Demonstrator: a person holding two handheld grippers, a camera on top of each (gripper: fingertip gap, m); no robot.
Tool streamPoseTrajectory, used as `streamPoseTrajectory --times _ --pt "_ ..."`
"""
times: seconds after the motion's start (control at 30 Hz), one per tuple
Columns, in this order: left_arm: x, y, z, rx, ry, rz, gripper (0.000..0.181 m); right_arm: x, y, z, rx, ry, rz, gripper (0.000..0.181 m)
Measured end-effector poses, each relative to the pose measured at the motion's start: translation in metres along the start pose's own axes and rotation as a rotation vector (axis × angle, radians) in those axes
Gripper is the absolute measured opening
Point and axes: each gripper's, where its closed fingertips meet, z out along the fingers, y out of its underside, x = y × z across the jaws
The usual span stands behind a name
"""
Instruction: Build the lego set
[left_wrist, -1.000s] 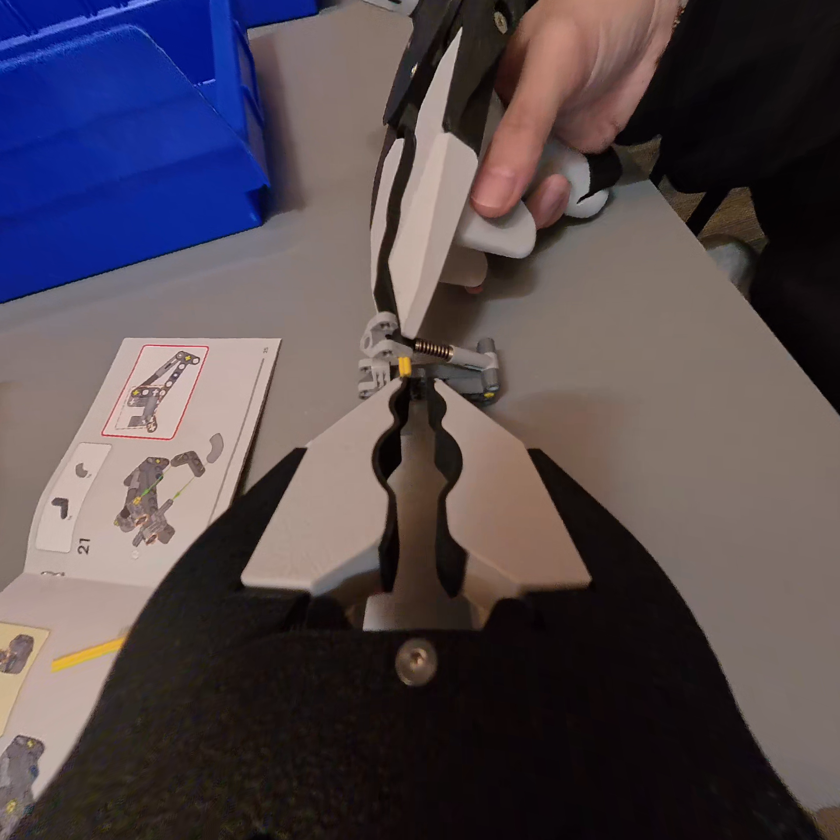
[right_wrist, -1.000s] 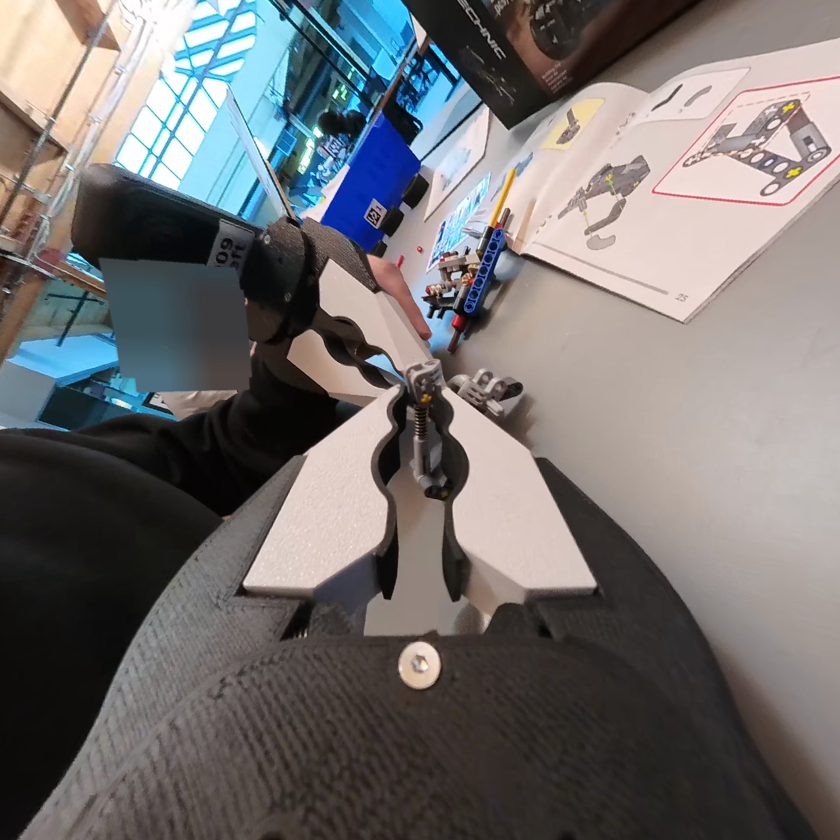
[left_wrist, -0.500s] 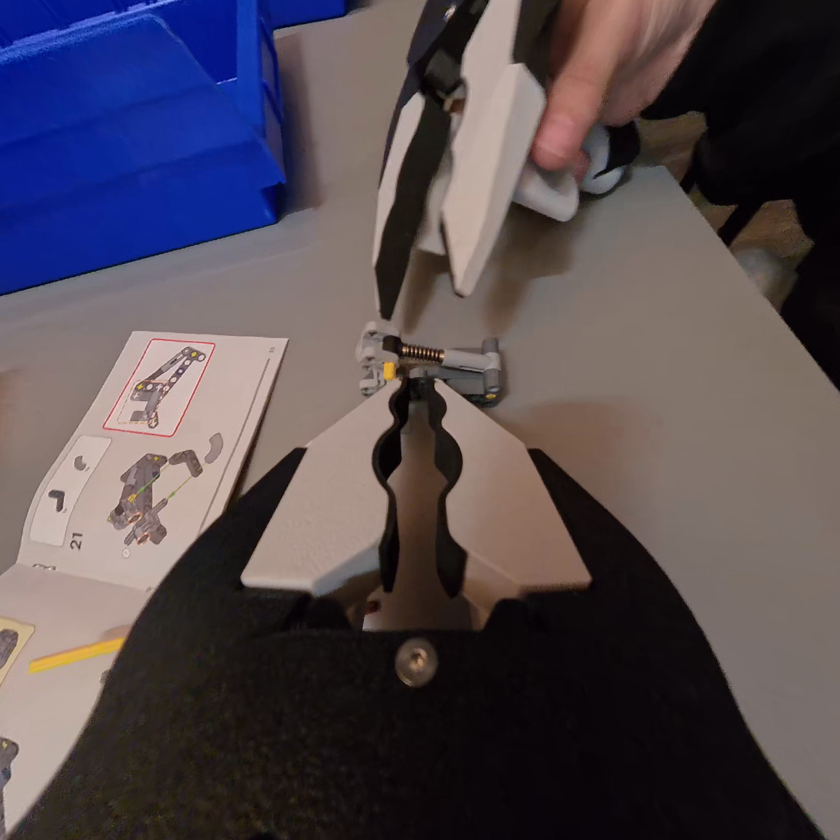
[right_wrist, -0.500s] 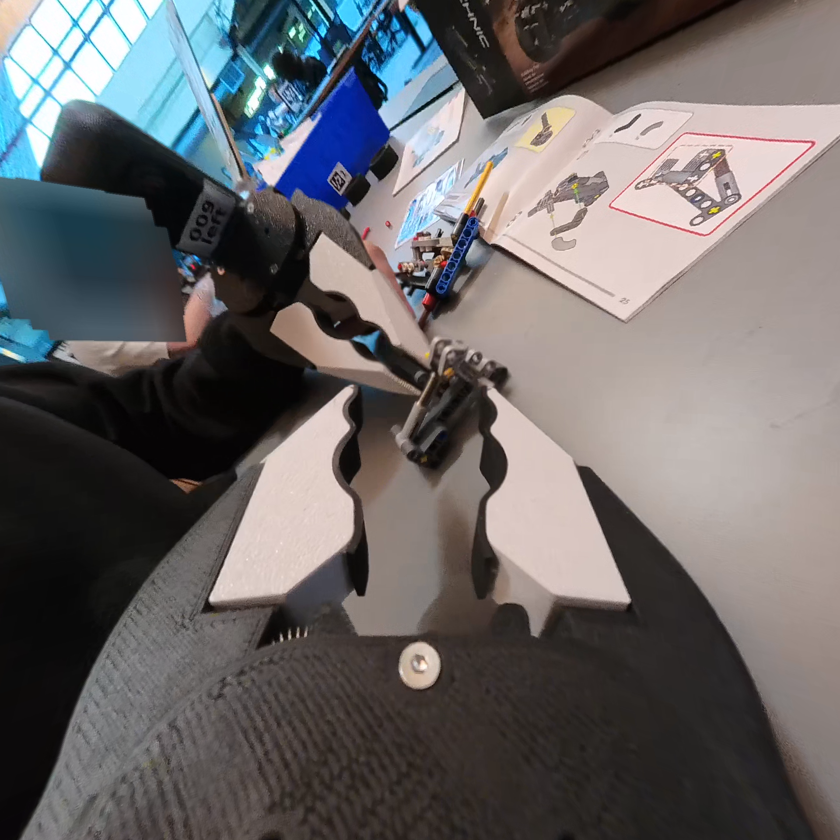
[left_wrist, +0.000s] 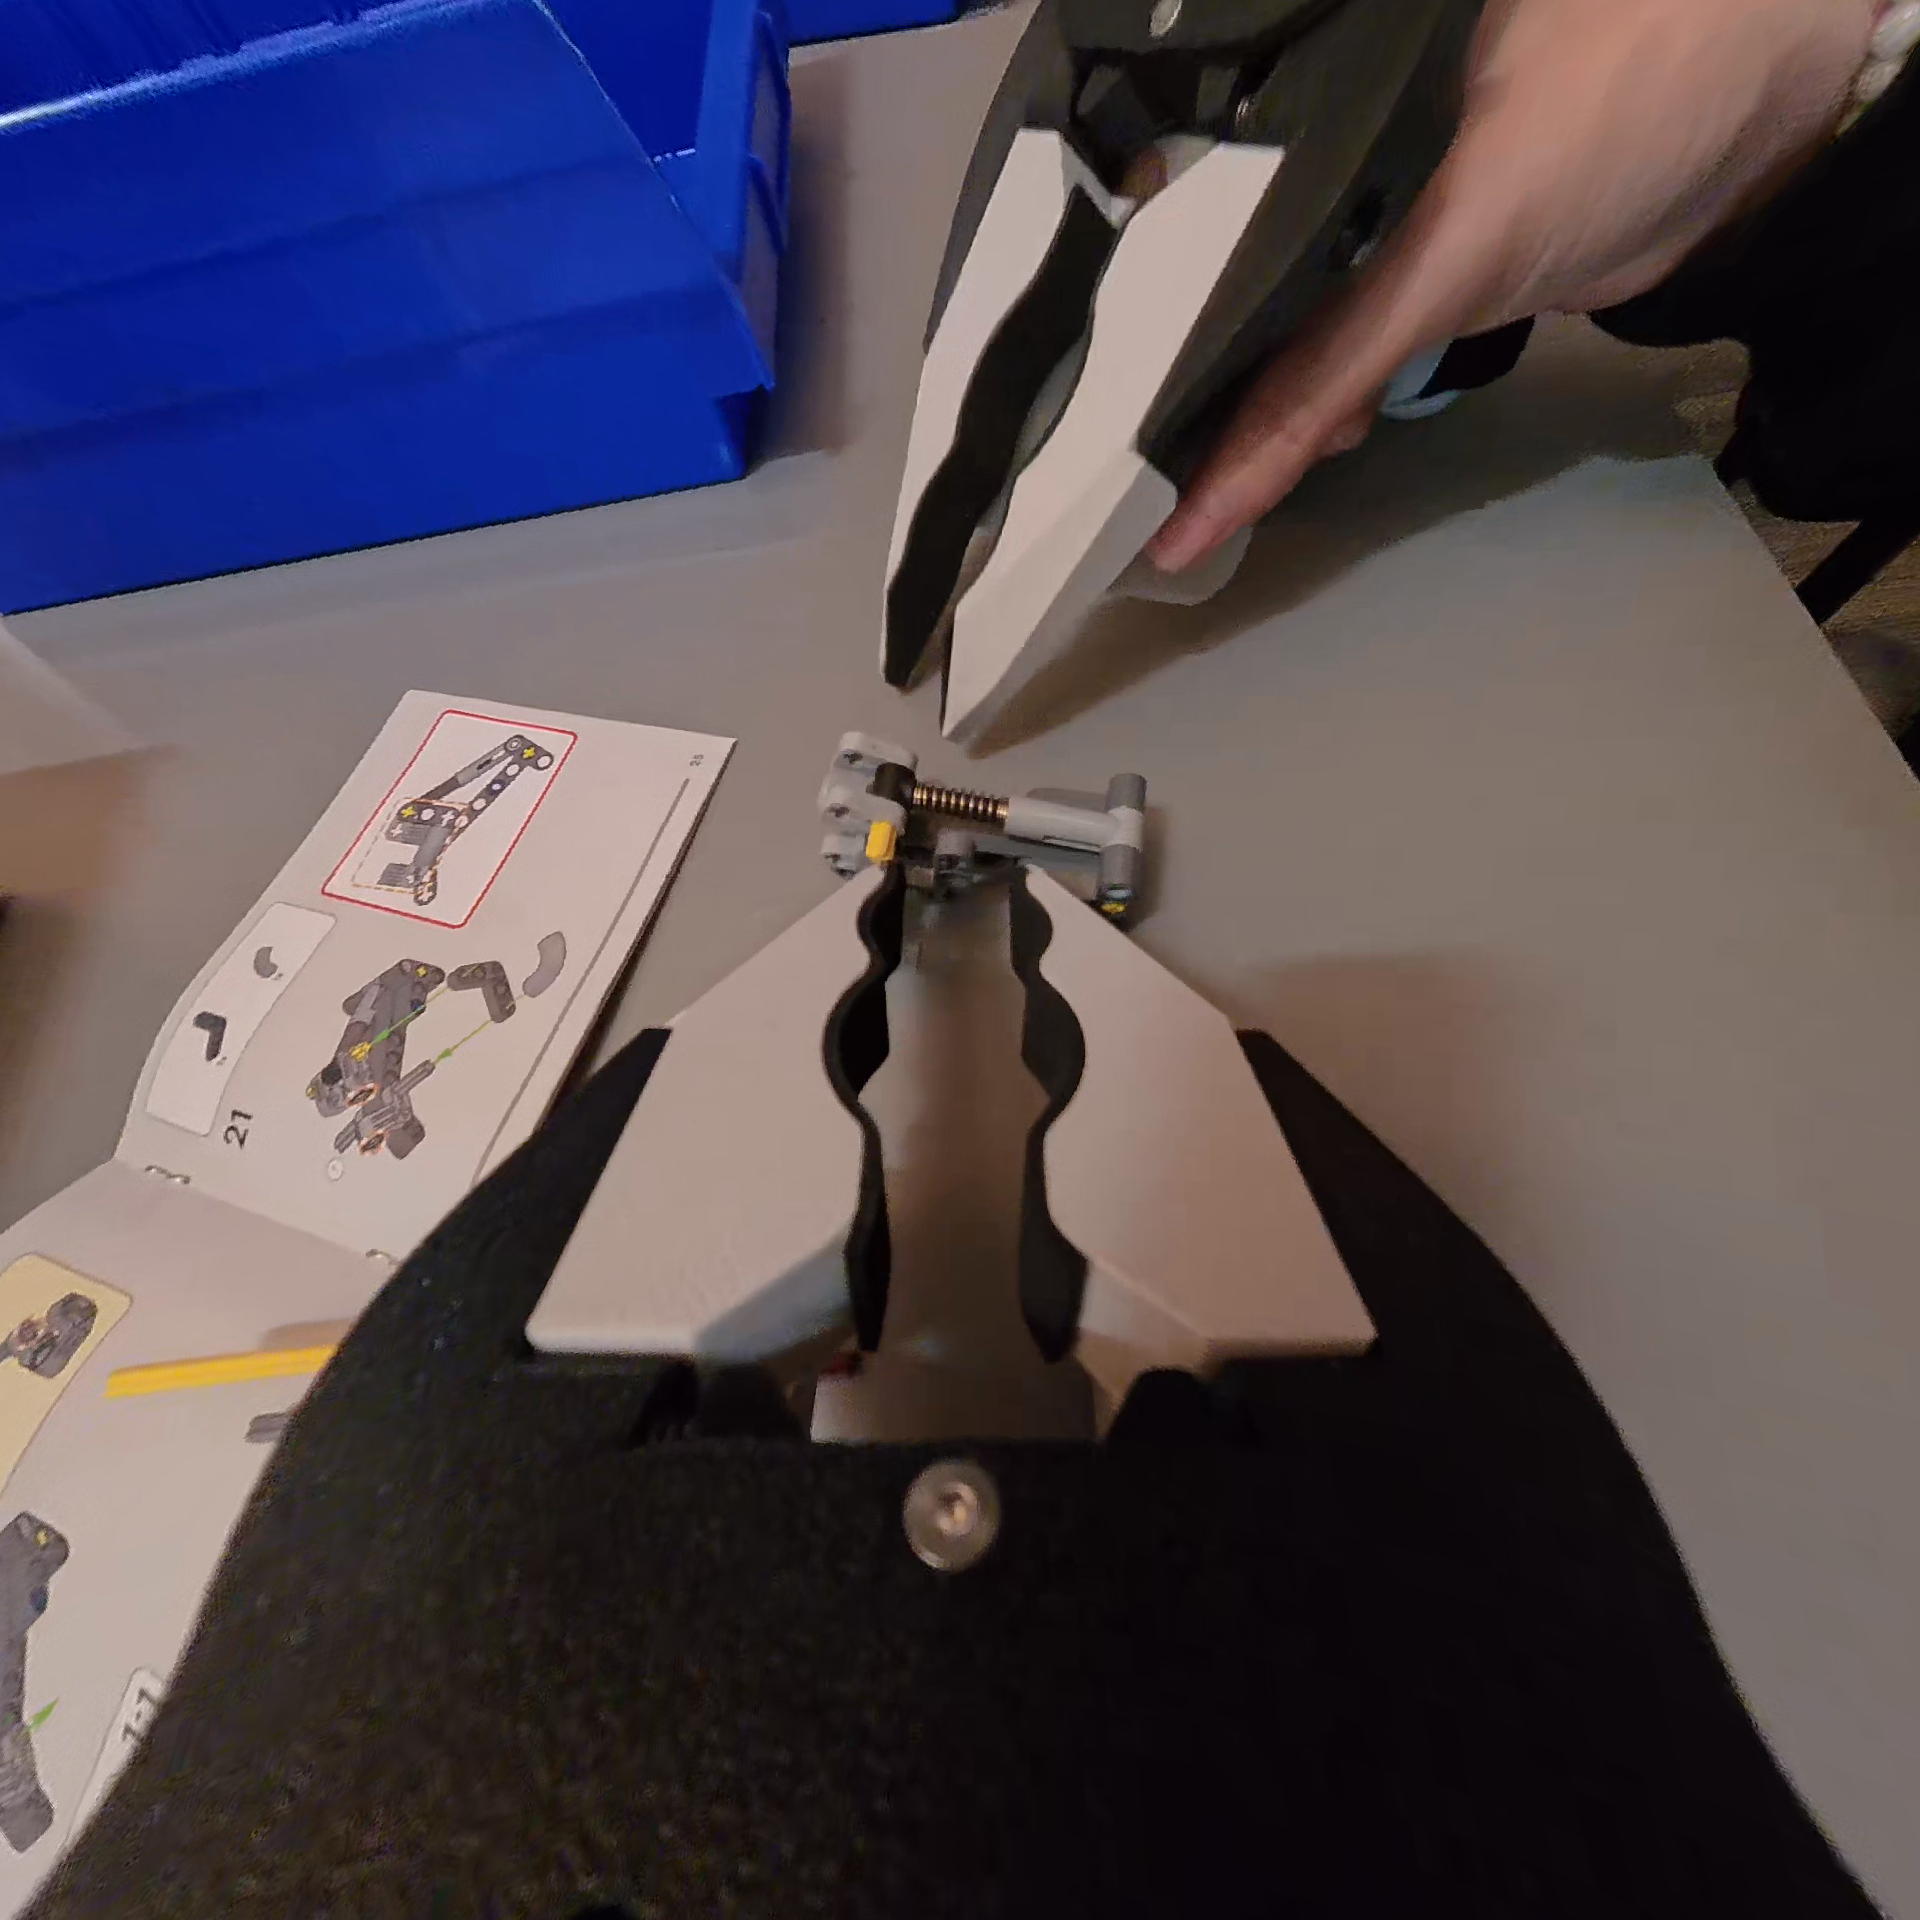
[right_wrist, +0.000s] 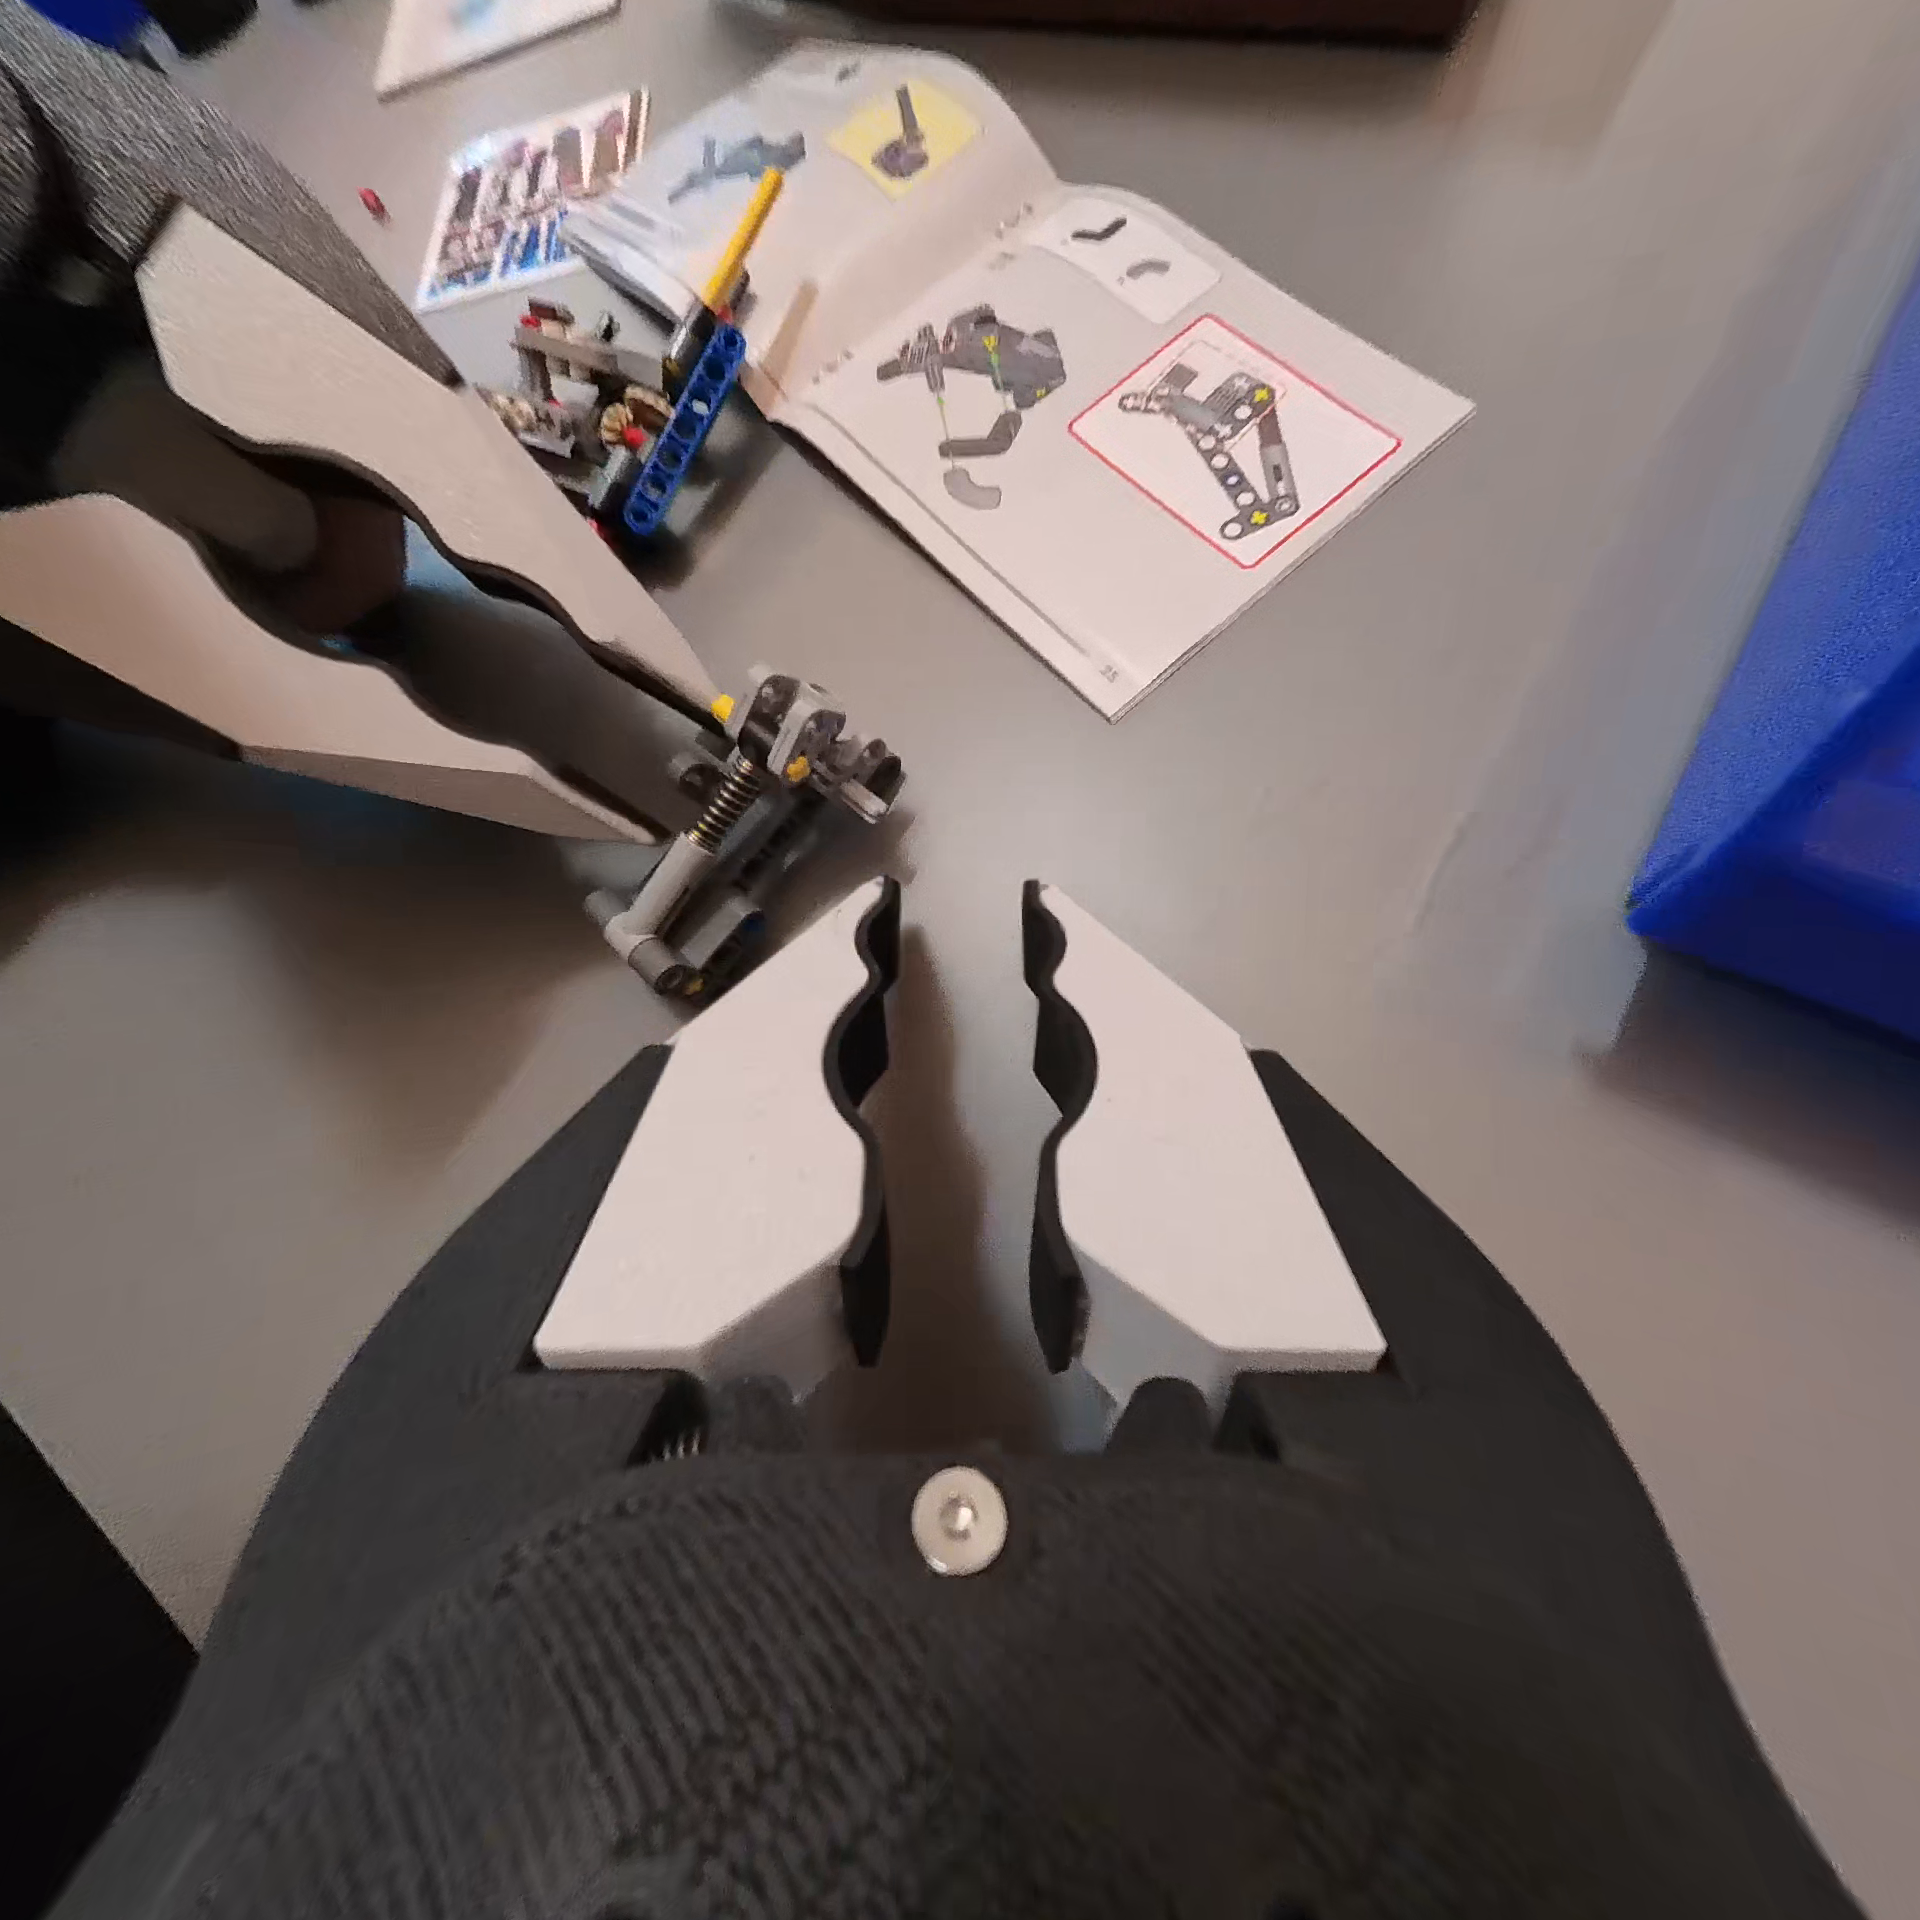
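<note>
A small grey lego assembly (left_wrist: 987, 821) with a spring shock absorber and a yellow pin lies on the grey table. My left gripper (left_wrist: 953, 888) is shut on its near side, with a grey part between the tips. The right wrist view shows the same grip (right_wrist: 686, 769) on the assembly (right_wrist: 748, 831). My right gripper (right_wrist: 958, 888) is open and empty, just right of the assembly and clear of it. In the left wrist view the right gripper (left_wrist: 930, 701) hangs above the assembly's far side, fingers close together, held by a hand (left_wrist: 1507, 260).
An open instruction booklet (left_wrist: 416, 935) lies left of the assembly; it also shows in the right wrist view (right_wrist: 1143, 416). Blue bins (left_wrist: 364, 260) stand at the far left. A partly built model with a blue beam (right_wrist: 675, 416) and a yellow axle (right_wrist: 743, 239) lie beyond. The table edge (left_wrist: 1818, 675) is at right. My hands' fingertips stand some 6 cm from each other.
My right gripper let go of the shock absorber, opened wide, pulled back off the assembly and then narrowed. My left gripper has stayed on the assembly.
</note>
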Motion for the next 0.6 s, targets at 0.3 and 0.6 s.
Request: streamPoseTrajectory --times 0.3,0.6 --pt "-0.046 0.023 -0.041 -0.026 -0.350 0.120 0.027 0.009 0.002 0.003 -0.031 0.020 -0.012 0.000" --pt "-0.097 0.016 -0.083 -0.087 -0.893 0.509 0.025 0.003 -0.001 0.009 -0.046 0.000 -0.106 0.000"
